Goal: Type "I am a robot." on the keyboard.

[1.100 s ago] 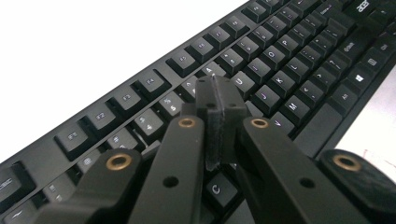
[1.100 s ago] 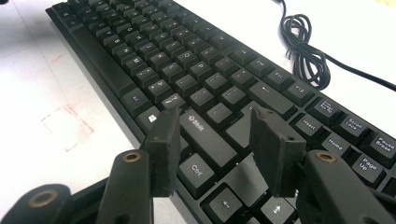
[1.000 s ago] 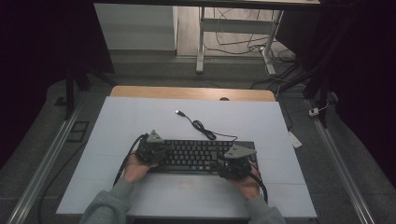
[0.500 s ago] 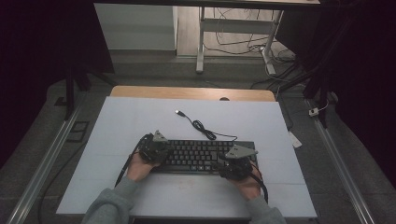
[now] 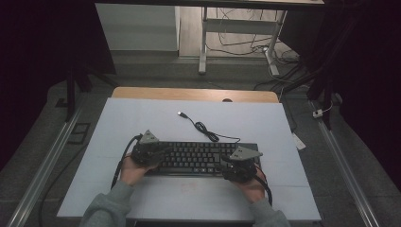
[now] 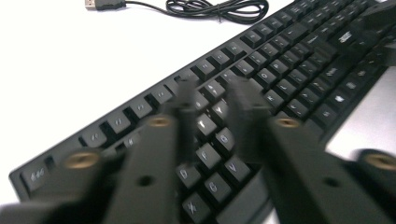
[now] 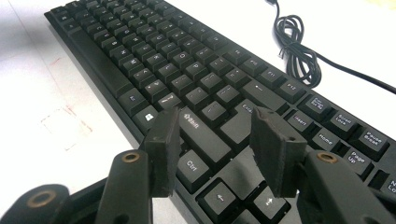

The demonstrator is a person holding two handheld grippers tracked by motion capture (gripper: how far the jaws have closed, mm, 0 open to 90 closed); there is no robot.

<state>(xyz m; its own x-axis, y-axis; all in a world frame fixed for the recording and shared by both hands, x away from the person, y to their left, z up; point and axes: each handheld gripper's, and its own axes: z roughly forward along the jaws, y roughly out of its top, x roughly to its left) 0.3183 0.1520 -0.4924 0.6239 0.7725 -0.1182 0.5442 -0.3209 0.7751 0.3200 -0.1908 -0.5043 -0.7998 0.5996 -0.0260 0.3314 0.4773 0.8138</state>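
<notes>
Sleeves: grey cuffs (image 5: pixel 111 205) came in over the near edge of the white table top (image 5: pixel 142 118), one forearm toward each end of the keyboard.
Left gripper (image 6: pixel 212 100): it hovered above the letter keys at the left end of the keyboard, jaws spread a little apart, nothing between them; blurred in the left gripper view.
Right gripper (image 7: pixel 215 135): it hung over the shift and enter keys near the right end, jaws parted with a clear gap, pinching nothing.
Keyboard: the flat black plastic computer keyboard (image 5: pixel 196 158) lay along the near half of the table, roughly centred between the left and right edges, long side parallel to the near edge.
Cable: the thin black cord (image 5: pixel 208 132) ran from the keyboard's far edge, bunched in a small coil just beyond it.
Plug: the silver USB plug (image 5: pixel 181 114) lay at the cord's end on bare table, toward the far edge.
</notes>
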